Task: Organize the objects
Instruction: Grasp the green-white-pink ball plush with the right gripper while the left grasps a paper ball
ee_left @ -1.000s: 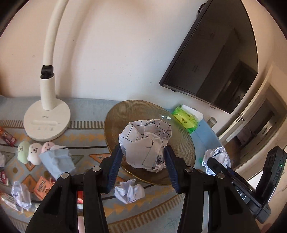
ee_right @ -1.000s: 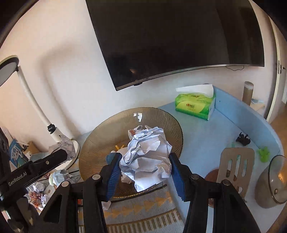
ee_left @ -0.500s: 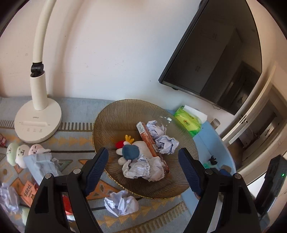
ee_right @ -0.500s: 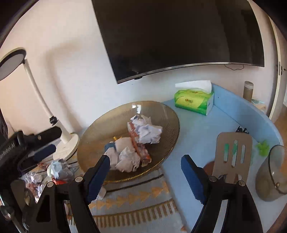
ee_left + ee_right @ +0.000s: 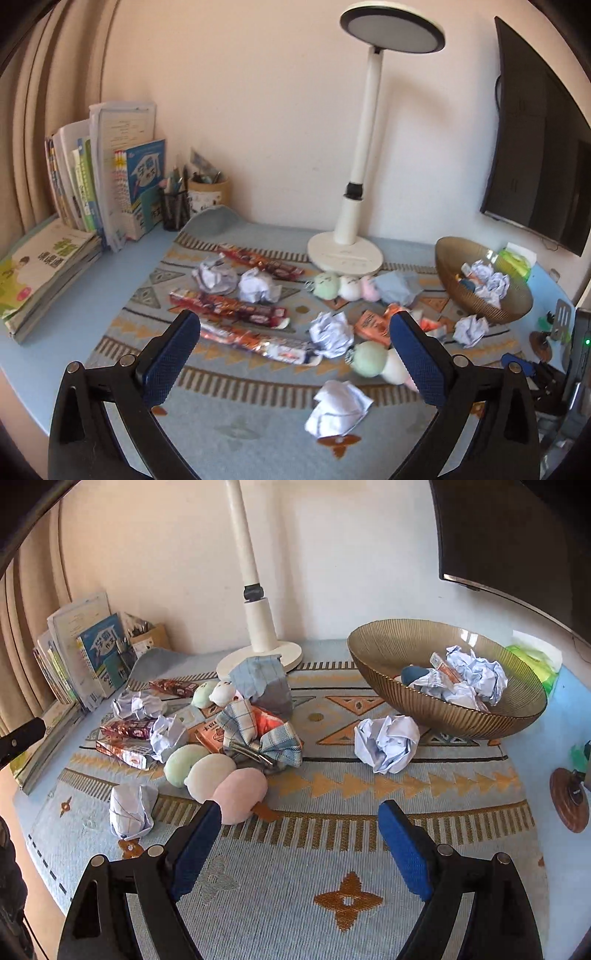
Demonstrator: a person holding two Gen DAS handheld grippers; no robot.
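A brown ribbed glass bowl [image 5: 443,716] holds several crumpled paper balls, a snack bar and a small plush; it also shows as the bowl [image 5: 480,302] at the right in the left wrist view. My left gripper [image 5: 293,347] hangs over the patterned mat with its jaws opening and nothing between them. A paper ball [image 5: 338,408] lies just below it, and snack bars [image 5: 236,308] lie beyond. My right gripper [image 5: 299,812] is also opening and empty. A paper ball [image 5: 386,744] lies ahead of it, and a three-ball plush [image 5: 214,775] lies by its left finger.
A white desk lamp [image 5: 347,254] stands at the back of the mat. Books [image 5: 110,184] and a pen holder [image 5: 175,210] fill the back left corner. A checked cloth [image 5: 258,731] lies among the clutter. A green tissue pack [image 5: 515,258] sits behind the bowl, under a wall screen [image 5: 543,147].
Both grippers let their paper balls go into the bowl and opened wide. Both then swung left and back from the bowl, out over the cluttered mat.
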